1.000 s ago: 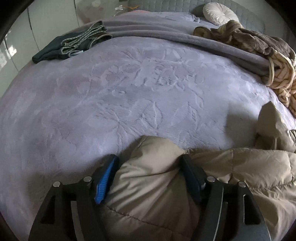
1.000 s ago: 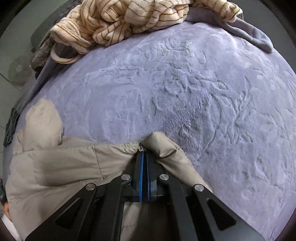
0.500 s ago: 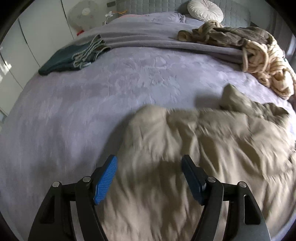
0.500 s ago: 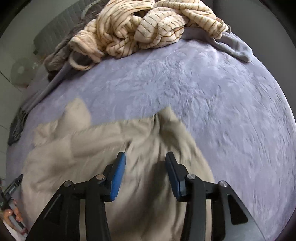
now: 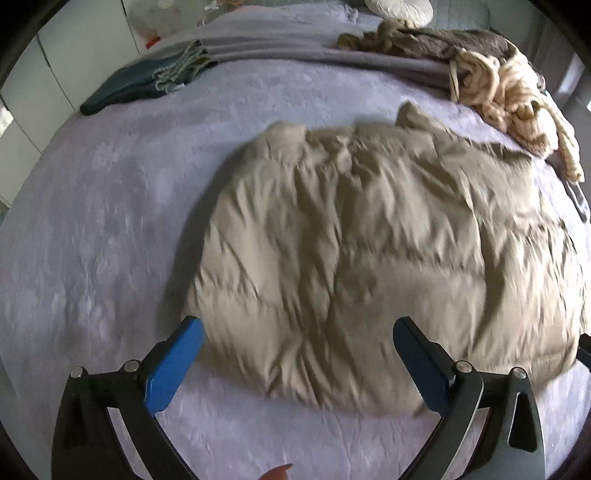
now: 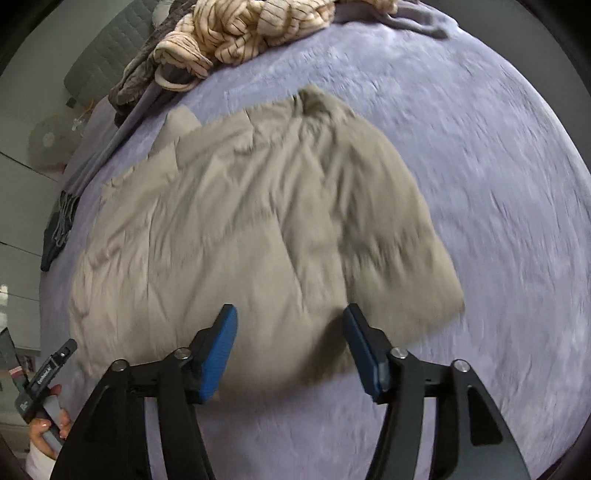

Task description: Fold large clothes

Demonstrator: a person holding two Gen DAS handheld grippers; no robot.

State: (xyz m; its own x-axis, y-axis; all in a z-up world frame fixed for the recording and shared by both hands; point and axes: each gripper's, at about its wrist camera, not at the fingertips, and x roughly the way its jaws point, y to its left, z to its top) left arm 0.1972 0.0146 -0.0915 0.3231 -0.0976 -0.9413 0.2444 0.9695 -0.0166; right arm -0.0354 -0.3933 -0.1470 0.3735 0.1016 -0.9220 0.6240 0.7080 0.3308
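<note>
A beige quilted jacket (image 5: 369, 236) lies folded and spread on the lilac bedspread (image 5: 96, 229), also seen in the right wrist view as the jacket (image 6: 258, 229). My left gripper (image 5: 295, 347) hangs above the jacket's near edge, jaws opening wide, nothing between the blue pads. My right gripper (image 6: 290, 343) hovers over the jacket's near right part, jaws opening, not touching the cloth. The left hand-held gripper (image 6: 44, 380) shows at the lower left of the right wrist view, in a person's hand.
A folded dark green garment (image 5: 147, 79) lies at the far left of the bed. A cream striped knit pile (image 5: 517, 96) and a brown garment (image 5: 424, 40) lie at the far right. A round white cushion (image 5: 399, 7) sits by the headboard.
Both grippers let go of the jacket's far edge, opened and pulled back and up. The jacket, earlier pinched in both, now lies free on the bed.
</note>
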